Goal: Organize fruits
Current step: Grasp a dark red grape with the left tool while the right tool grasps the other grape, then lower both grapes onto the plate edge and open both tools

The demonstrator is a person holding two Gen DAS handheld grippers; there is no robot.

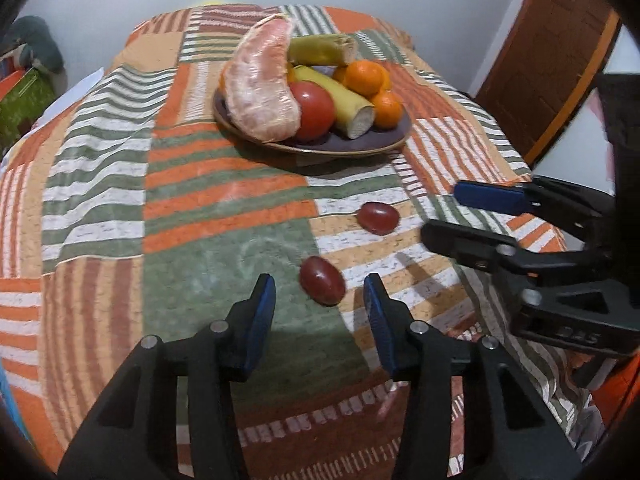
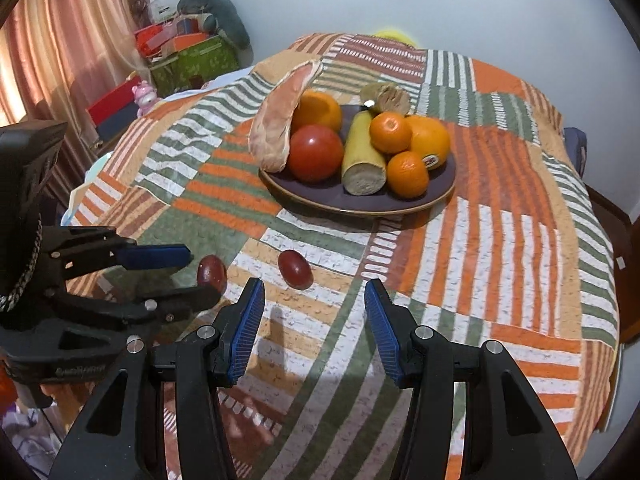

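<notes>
- Plate (image 2: 442, 196): already loaded with assorted fruit.
- Two grapes (image 1: 322, 286) (image 1: 378, 218): loose on counter, unplaced.
- Left gripper (image 1: 320, 294), right gripper (image 2: 314, 298): parted, empty.

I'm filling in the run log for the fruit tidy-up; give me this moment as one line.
left gripper: open, empty, near grape | right gripper: open, empty | two grapes on cloth, second | plate: fruit piled
</notes>
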